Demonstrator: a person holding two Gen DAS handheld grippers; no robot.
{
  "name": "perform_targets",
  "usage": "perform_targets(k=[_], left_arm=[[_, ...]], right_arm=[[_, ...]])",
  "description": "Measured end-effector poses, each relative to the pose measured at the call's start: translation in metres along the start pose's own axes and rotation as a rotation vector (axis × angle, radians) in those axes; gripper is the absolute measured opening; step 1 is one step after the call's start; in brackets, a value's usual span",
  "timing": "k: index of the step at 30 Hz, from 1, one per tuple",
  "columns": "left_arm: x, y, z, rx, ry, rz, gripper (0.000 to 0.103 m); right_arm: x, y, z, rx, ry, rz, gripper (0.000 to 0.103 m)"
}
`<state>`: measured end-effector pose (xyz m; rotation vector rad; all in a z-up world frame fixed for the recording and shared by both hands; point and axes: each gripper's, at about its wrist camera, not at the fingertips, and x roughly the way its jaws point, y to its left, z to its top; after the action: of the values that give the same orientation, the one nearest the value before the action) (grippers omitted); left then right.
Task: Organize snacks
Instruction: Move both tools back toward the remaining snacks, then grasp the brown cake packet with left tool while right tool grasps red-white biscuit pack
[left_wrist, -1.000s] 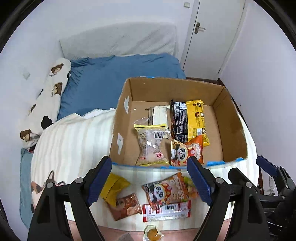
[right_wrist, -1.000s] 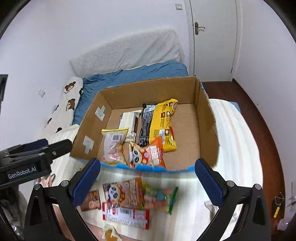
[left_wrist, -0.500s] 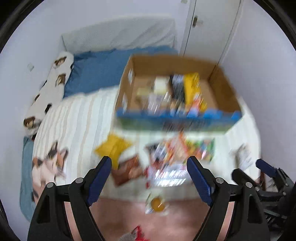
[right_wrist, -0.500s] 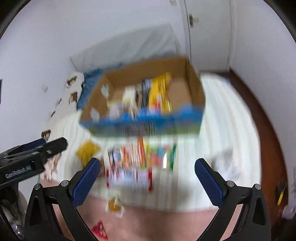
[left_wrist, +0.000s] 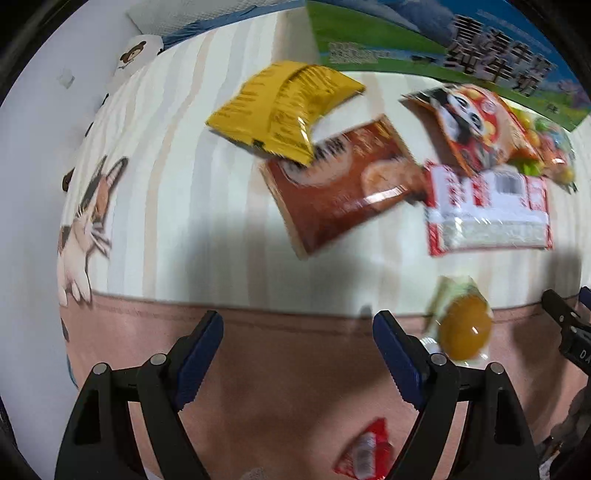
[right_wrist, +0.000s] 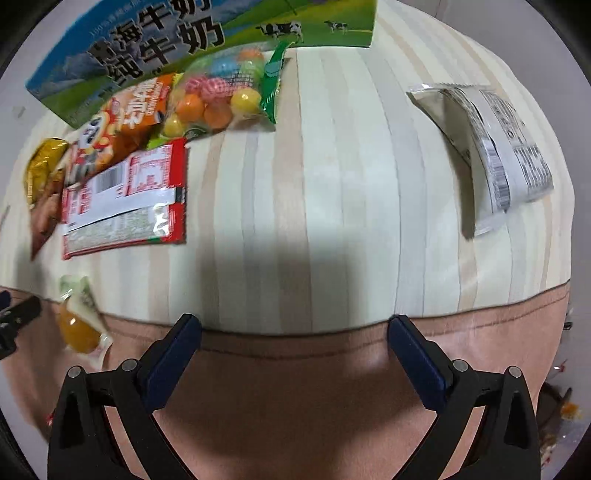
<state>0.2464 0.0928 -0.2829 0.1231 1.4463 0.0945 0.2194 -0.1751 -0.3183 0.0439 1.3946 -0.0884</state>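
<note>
While jaws gape | crinkly yellow packet (left_wrist: 284, 110) overlaps glossy brown sachet (left_wrist: 343, 184)

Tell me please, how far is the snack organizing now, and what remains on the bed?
No packing is visible now: only the box's printed outer wall shows, not its inside. Nothing is in hand: the left claw and right claw are open and hold nothing. Left to do: the yellow bag, brown packet, panda bag, red-and-white packet, candy-ball bag, jelly cup and grey packet lie on the blanket.
</note>
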Motion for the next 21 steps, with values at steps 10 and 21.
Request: perform_targets(k=[10, 21], left_arm=[[-0.02, -0.029, 0.056, 0.346, -0.113, 0.087, 0.083], [0.013, -0.073, 0.084, 0.618, 0.011, 0.036, 0.083]], right_arm=[[-0.025, 0.002, 0.018, 0.026, 0.01, 0.123, 0.064], [0.006, 0.002, 0.053, 0.594, 0.241, 0.63, 0.061]])
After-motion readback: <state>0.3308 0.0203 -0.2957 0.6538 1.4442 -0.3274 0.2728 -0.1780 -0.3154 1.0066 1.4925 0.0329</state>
